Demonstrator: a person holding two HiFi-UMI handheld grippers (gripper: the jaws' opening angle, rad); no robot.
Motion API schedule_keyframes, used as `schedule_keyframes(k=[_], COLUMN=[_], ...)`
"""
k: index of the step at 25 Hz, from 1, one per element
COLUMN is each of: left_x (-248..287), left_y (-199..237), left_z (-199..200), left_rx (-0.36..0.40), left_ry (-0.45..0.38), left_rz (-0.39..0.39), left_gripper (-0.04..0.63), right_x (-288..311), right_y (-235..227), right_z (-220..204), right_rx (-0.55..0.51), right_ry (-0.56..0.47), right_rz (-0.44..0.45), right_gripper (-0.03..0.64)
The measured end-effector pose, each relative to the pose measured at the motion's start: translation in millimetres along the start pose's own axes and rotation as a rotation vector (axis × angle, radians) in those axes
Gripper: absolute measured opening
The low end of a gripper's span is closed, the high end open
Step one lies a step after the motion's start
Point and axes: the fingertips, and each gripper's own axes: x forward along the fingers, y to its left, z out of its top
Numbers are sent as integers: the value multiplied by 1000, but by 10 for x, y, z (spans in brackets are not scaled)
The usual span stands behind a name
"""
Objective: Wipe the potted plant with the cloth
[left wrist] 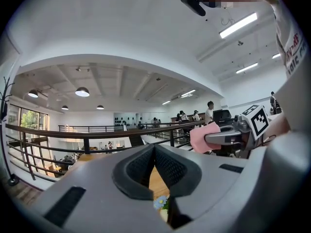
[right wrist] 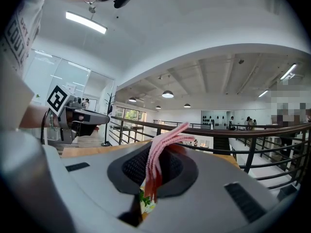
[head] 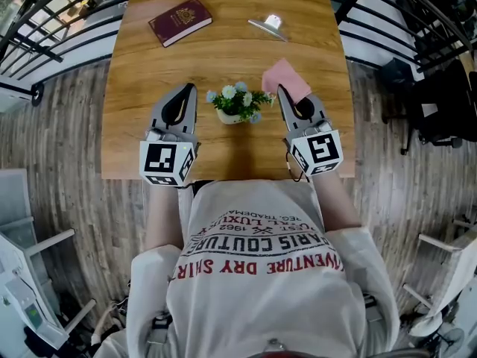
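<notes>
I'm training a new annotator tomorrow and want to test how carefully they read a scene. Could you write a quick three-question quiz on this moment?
1. Multiple choice: what does the right gripper hold?
A) a sponge
B) a pink cloth
C) nothing

2. True or false: the left gripper is shut with nothing between its jaws.

3. Fill in the missing word: in the head view, the potted plant stands on the table ____ the two grippers.

Key: 1 B; 2 true; 3 between.
</notes>
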Motion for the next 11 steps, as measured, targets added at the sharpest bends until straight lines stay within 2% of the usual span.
schedule_keyframes(k=[11], left_x=[-15], left_y=[-19], left_z=[-87], left_rx=[-36], left_ry=[17], left_rz=[-5], left_gripper=[17], right_x=[-1], right_y=[11], right_z=[-6], right_rx=[-5], right_ry=[-4], right_rz=[-10], right_gripper=[35])
